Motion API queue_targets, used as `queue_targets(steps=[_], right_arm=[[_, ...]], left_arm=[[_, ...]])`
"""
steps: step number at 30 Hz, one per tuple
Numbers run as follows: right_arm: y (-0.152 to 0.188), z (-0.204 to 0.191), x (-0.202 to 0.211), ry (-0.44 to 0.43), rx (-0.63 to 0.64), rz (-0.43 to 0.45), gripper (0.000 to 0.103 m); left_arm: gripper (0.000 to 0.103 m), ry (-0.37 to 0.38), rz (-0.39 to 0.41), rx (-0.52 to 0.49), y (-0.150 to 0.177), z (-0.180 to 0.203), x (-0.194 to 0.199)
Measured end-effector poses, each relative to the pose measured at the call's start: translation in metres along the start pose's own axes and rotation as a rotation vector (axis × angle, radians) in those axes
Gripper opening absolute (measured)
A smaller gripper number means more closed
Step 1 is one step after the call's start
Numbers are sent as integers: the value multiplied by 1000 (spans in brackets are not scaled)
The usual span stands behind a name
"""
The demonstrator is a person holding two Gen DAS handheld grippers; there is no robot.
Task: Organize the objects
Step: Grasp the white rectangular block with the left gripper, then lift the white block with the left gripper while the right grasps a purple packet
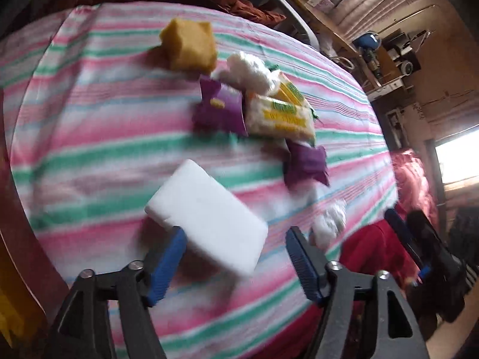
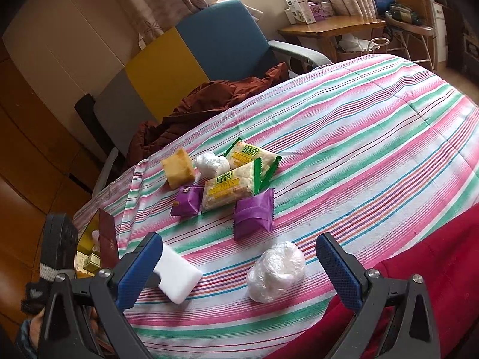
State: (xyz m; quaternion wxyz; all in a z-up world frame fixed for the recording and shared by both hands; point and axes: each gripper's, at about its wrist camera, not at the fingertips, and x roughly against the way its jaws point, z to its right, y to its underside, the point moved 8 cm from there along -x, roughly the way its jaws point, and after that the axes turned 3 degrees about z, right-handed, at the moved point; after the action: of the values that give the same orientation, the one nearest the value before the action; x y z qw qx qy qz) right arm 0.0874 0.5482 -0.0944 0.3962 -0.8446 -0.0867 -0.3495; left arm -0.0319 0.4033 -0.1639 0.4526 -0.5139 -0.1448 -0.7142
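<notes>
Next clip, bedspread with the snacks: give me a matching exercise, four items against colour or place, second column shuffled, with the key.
Items:
1. sponge block
2. cake piece
3. plastic-wrapped ball
4. flat packet

Descriptions:
A. purple, lying alone below the yellow-green snack packs
B. crinkled clear wrap, between the right tongs' fingers in that view
C. yellow, at the far left of the pile
D. plain white, by the left tongs

Pairs: 1-D, 2-C, 3-B, 4-A

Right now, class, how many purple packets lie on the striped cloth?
2. One purple packet lies left of the yellow-labelled snack packs; the other purple packet lies nearer the camera, to their right. Another could hide beneath the pile.
</notes>
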Motion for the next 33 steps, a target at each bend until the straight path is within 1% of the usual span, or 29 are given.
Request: queue_targets(steps=[1, 5, 8, 9, 11, 12, 13, 15, 16, 17, 18, 21, 22, 23, 25, 26, 28, 29, 30, 32, 33], right_arm=[[0, 0, 0, -2, 0, 0, 103], [0, -2, 0, -20, -1, 0, 103], [0, -3, 0, -31, 0, -1, 103], [0, -3, 0, -33, 0, -2, 103], [0, -4, -1, -38, 3, -4, 103], [1, -4, -1, -39, 4, -5, 103], [1, -4, -1, -41, 5, -5, 103], [1, -5, -1, -43, 7, -6, 103], [1, -5, -1, -41, 10, -9, 103], [1, -5, -2, -38, 13, -11, 103], [2, -6, -3, -32, 16, -16, 103], [5, -6, -11, 10, 32, -76, 103], [6, -6, -17, 37, 45, -119, 103], [7, -7, -21, 50, 52, -142, 103], [7, -8, -29, 80, 76, -168, 102], [6, -11, -35, 110, 105, -178, 101], [7, -12, -51, 163, 148, -211, 92], [7, -13, -59, 175, 166, -231, 84], [8, -14, -66, 194, 193, -257, 80], [12, -19, -79, 224, 284, -322, 79], [13, -24, -83, 238, 370, -344, 79]], left_arm=[[75, -15, 3, -9, -5, 1, -2], [78, -131, 27, -68, -21, 5, -7], [78, -250, 8, -132, -21, 0, -19], [78, -278, -2, -136, -19, -5, -24], [77, -297, -35, -119, -14, -16, -35], [77, -293, -34, -113, -12, -20, -38], [78, -292, -8, -124, -12, -19, -37], [77, -288, 11, -140, -11, -19, -35], [73, -285, 21, -144, -10, -21, -34], [65, -279, 33, -143, -10, -23, -31], [64, -265, 42, -143, -9, -27, -28], [60, -212, 57, -136, -7, -34, -22], [60, -207, 62, -143, -5, -35, -21], [60, -206, 69, -162, -3, -35, -20], [60, -216, 85, -209, 1, -36, -21], [60, -217, 93, -220, 2, -36, -20], [60, -202, 100, -212, 2, -34, -18], [60, -185, 100, -203, 2, -36, -17], [60, -171, 100, -196, 2, -36, -16], [60, -135, 98, -180, 0, -40, -15], [60, -118, 99, -171, 0, -42, -14]])
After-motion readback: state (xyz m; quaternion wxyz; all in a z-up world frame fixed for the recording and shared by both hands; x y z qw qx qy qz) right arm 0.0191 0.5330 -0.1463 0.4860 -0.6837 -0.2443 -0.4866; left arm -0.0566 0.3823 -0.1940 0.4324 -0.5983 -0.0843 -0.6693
